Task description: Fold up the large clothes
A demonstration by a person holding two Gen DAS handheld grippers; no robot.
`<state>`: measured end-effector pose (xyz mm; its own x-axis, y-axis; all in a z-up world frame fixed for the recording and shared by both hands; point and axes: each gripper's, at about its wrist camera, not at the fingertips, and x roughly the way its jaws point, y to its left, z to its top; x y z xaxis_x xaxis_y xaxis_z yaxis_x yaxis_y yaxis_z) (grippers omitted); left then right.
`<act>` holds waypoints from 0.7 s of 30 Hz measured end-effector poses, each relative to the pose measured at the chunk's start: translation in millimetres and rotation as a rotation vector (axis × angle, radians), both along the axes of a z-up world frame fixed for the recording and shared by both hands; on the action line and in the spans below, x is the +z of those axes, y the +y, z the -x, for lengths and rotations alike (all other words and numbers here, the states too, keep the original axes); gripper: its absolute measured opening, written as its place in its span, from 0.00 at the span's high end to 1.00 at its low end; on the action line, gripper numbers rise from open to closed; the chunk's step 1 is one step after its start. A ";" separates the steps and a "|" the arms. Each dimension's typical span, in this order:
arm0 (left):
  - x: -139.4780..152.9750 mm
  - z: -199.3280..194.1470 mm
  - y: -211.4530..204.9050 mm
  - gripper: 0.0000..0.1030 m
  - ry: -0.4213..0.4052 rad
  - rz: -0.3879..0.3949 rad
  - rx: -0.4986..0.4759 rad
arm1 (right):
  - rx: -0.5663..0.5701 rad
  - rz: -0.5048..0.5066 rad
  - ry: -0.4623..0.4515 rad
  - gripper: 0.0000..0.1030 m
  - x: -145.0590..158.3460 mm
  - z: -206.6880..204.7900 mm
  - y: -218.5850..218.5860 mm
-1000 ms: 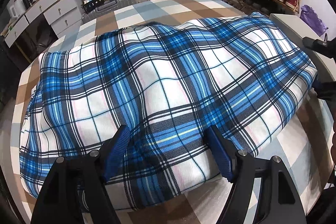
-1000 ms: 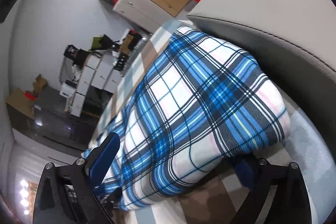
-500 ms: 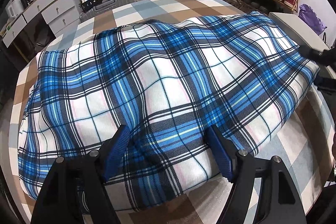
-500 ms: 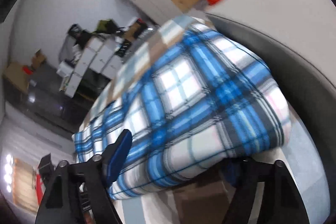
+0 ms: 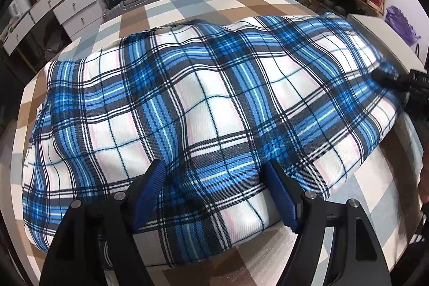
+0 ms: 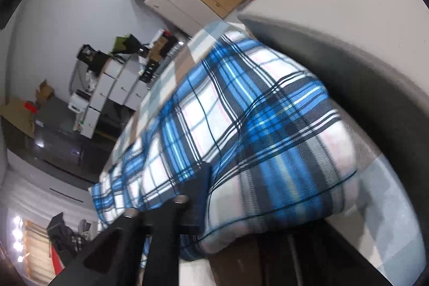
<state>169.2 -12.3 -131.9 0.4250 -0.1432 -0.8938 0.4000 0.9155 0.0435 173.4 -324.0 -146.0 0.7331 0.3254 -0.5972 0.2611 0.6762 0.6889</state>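
**On the checkered bed, both grippers at the plaid cloth**

On the checkered bed (image 5: 203, 2) lies the blue plaid cloth (image 5: 209, 98), folded thick. The left gripper (image 5: 214, 178) is spread wide, its blue pads (image 5: 150, 189) touching the near edge. The right gripper (image 6: 203, 178) presses the cloth's corner beside the grey headboard (image 6: 348, 18); whether it is clenched, I cannot tell.

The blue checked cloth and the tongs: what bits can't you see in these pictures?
- Right wrist view: the right tongs show one finger; the plaid cloth covers the other, so their grip is unclear. Motion blurs this view.
- Left wrist view: the plaid cloth bulges between the left tongs, hiding its underside edge and the checkered bed cover beneath.
- Left wrist view: the right tongs are cut off by the picture edge.
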 end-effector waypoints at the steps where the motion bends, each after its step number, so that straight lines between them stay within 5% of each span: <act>1: 0.1 -0.4 -1.4 0.29 0.006 -0.007 -0.017 | 0.008 0.007 -0.018 0.95 4.5 1.2 0.1; 8: -0.2 7.9 -15.6 0.29 0.078 -0.011 -0.039 | 0.030 0.199 -0.126 0.96 50.0 22.7 16.4; 15: 0.9 64.0 -52.1 0.29 0.111 -0.015 -0.127 | 0.085 0.402 -0.213 0.96 105.5 76.4 29.0; 21: 8.6 105.4 -83.6 0.29 0.185 0.075 -0.264 | 0.142 0.512 -0.196 0.96 139.3 109.6 29.8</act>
